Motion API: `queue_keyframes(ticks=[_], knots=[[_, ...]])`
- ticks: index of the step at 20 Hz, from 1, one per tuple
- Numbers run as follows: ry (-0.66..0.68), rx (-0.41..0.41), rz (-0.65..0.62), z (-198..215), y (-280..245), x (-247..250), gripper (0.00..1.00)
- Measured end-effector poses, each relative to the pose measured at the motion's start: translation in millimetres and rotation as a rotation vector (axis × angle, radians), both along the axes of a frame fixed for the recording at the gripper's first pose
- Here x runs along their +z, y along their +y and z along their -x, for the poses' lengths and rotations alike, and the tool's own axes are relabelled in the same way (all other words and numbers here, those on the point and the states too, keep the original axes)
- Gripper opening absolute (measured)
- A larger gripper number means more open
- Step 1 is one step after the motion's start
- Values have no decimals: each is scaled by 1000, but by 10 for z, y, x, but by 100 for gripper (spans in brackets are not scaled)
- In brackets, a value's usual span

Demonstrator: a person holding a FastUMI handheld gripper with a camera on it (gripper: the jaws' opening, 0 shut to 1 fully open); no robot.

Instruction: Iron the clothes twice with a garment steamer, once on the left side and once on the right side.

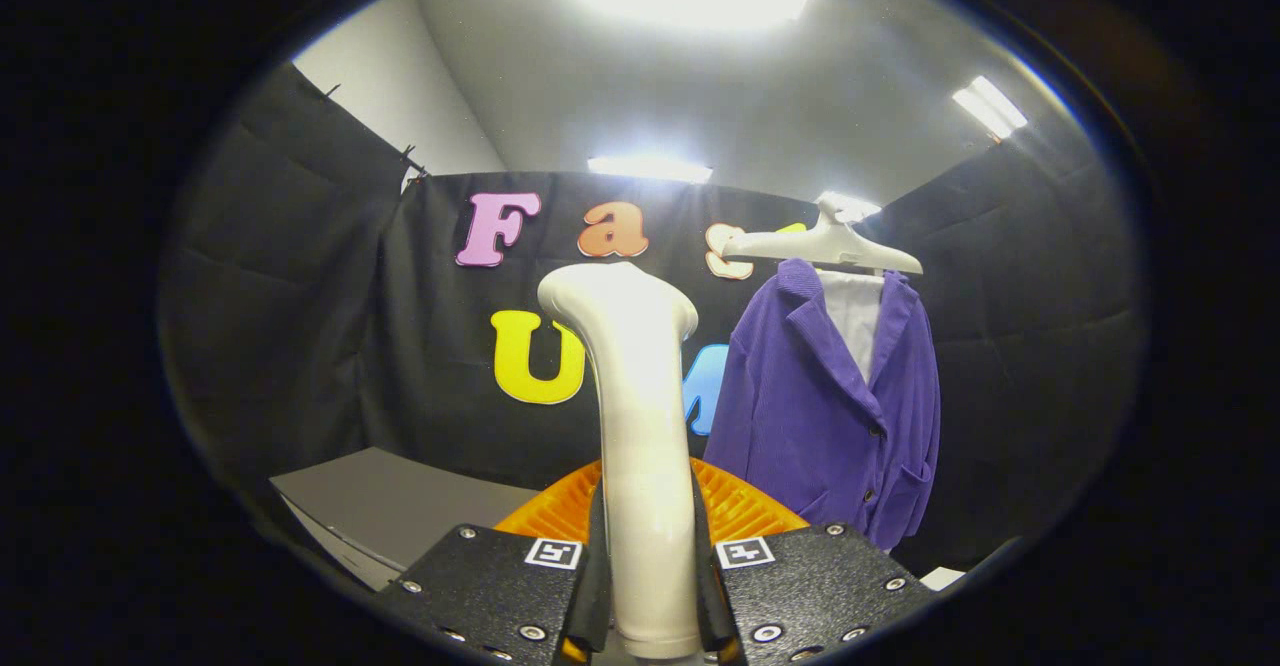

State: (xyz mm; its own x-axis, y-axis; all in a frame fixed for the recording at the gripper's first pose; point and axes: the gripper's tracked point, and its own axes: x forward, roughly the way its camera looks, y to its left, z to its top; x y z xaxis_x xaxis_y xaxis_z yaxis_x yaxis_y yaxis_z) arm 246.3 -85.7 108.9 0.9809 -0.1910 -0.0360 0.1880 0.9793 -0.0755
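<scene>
While the claw [650, 586] clamped both fingers on the white steamer [635, 416], its head rose upright; a purple jacket [830, 416] hung on a white hanger [825, 244] at two o'clock.

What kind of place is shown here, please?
Probably a staged recording booth, not a home: black cloth walls, a purple jacket on a white hanger, and the gripper shut on a steamer handle.

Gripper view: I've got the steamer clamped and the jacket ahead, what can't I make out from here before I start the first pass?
- Steamer: its faceplate points away from the camera; base cut off below the gripper.
- Purple jacket: hem drops behind the gripper body; back hidden.
- Hanger: hook lost in ceiling-light glare.
- Steam: none discernible, so on or off is unclear.
</scene>
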Motion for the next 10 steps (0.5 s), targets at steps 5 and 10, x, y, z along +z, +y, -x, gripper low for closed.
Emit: queue_keyframes(ticks=[5, 10], knots=[[-29, -67, 10, -209, -419, 67, 34], [-61, -129, 18, -463, -811, 166, 34]])
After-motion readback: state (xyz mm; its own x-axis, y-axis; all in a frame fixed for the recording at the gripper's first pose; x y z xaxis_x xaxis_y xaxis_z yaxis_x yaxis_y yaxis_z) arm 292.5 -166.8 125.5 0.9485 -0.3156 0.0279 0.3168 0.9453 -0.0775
